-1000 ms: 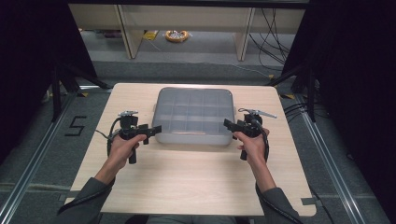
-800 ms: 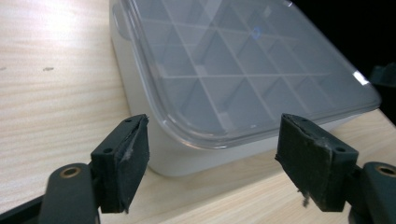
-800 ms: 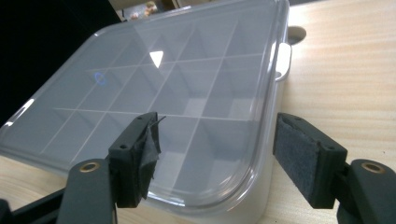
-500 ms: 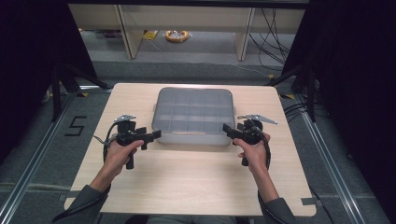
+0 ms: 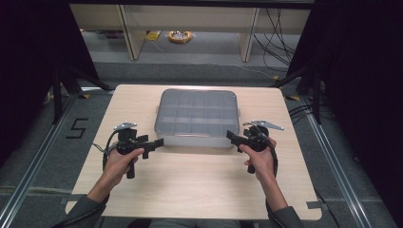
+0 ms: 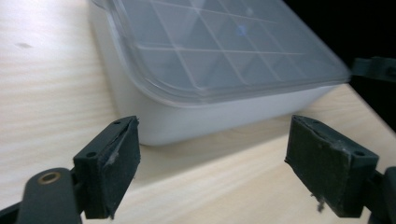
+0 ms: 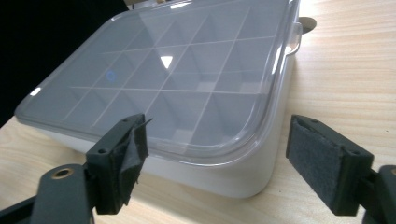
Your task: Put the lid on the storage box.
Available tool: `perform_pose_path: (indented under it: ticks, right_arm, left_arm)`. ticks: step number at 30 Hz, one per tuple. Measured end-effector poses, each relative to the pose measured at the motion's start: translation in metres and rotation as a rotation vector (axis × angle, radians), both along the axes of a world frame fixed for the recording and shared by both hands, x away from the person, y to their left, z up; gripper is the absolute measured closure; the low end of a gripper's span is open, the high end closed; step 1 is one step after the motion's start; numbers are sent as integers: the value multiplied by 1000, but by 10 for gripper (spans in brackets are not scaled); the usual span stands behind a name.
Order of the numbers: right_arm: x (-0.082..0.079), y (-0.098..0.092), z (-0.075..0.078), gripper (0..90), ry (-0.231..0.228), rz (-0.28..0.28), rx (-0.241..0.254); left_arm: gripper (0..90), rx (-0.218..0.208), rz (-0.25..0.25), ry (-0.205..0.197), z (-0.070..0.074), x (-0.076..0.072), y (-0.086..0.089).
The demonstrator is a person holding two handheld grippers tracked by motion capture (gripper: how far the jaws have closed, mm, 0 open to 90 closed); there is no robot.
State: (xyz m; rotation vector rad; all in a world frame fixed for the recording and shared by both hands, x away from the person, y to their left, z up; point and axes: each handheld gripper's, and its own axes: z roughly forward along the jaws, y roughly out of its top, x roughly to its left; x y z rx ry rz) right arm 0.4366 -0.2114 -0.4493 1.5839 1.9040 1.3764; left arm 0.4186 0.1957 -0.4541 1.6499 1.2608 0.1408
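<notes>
- Near edge of the counter point(image 5: 190, 190): two forearms coming in from the bottom, one hand on each tool, so two hands, two grippers in all.
- Left gripper point(image 5: 154, 142) near the front left corner of the compartment box point(image 5: 197, 116), jaws spread wide after just opening further, nothing between them; pads point(image 6: 119, 163) short of the white wall, not touching it.
- Right gripper point(image 5: 234, 137) near the front right corner, jaws likewise wide and just opened further, holding nothing; box corner ahead of the pads point(image 7: 322, 163), apart from them.
- One box, lying flat at the middle of the counter, a little toward the far side, clear lid point(image 7: 187, 84) seated on a white base, a grid of empty-looking compartments beneath.
- Step in hand, by judgement: lining up both grippers on the two near corners, grasp not yet made.
- Next move probably calls for both grippers advancing level and together, each closing on the lid rim or corner at the same height, so the box or lid comes up without tilting.
- Far off, beyond the counter: shelf legs, floor cables, one yellow ring-shaped object point(image 5: 179, 36).
</notes>
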Motion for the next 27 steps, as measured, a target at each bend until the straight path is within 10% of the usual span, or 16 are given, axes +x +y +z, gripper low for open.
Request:
perform_pose_path:
  ticks: [27]
  right_arm:
    - [-29,3,3,163,4,48,-21]
  left_arm:
    - [154,68,-88,-19,-17,-35,-25]
